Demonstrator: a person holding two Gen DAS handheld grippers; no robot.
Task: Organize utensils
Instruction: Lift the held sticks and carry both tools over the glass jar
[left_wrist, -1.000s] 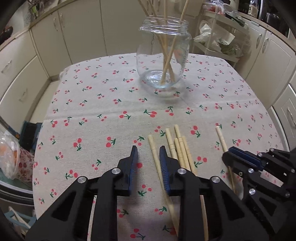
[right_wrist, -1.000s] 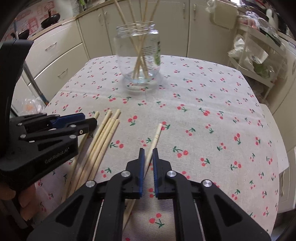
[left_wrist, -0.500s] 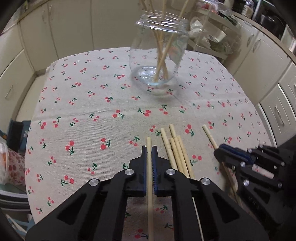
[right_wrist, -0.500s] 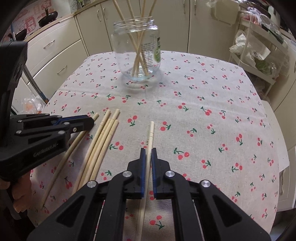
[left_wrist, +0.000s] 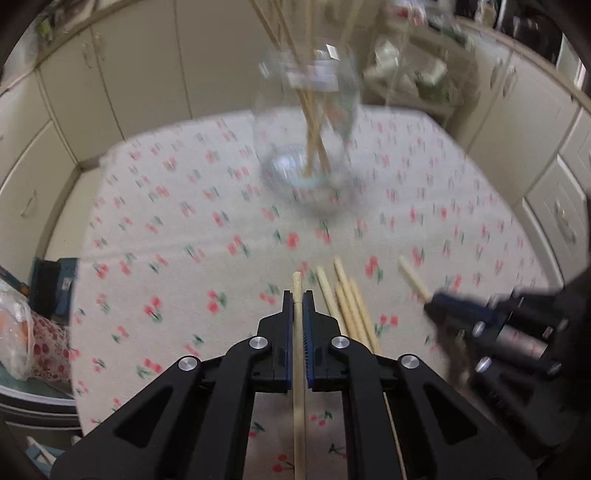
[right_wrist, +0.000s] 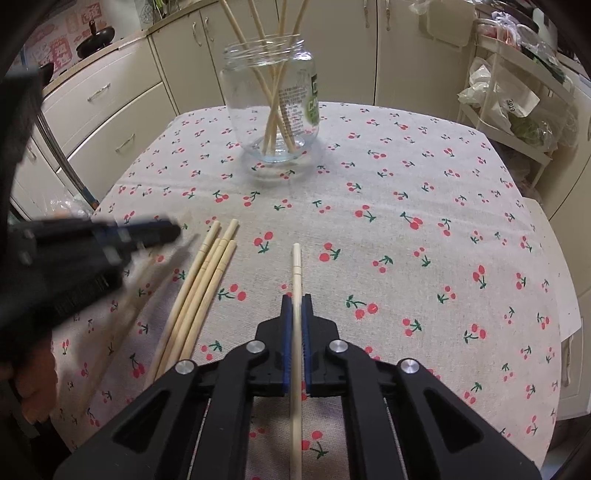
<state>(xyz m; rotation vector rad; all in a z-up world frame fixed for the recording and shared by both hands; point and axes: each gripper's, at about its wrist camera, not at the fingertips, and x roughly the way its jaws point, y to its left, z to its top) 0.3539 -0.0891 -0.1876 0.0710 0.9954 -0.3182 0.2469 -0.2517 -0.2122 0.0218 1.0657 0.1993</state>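
The left tongs (left_wrist: 297, 301) pinch one chopstick (left_wrist: 297, 282). The right tongs (right_wrist: 296, 304) pinch another chopstick (right_wrist: 296, 264). Four loose chopsticks (right_wrist: 207, 277) lie between them on the cherry tablecloth (right_wrist: 406, 184). Farther away stands a glass jar (right_wrist: 271, 99) holding more.

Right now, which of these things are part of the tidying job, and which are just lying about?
Part of the job:
- chopstick in the left gripper
- chopstick in the right gripper
- loose chopsticks on the tablecloth
- glass jar holding chopsticks

Just lying about:
- cherry tablecloth
- shelf rack with bags
- cabinets
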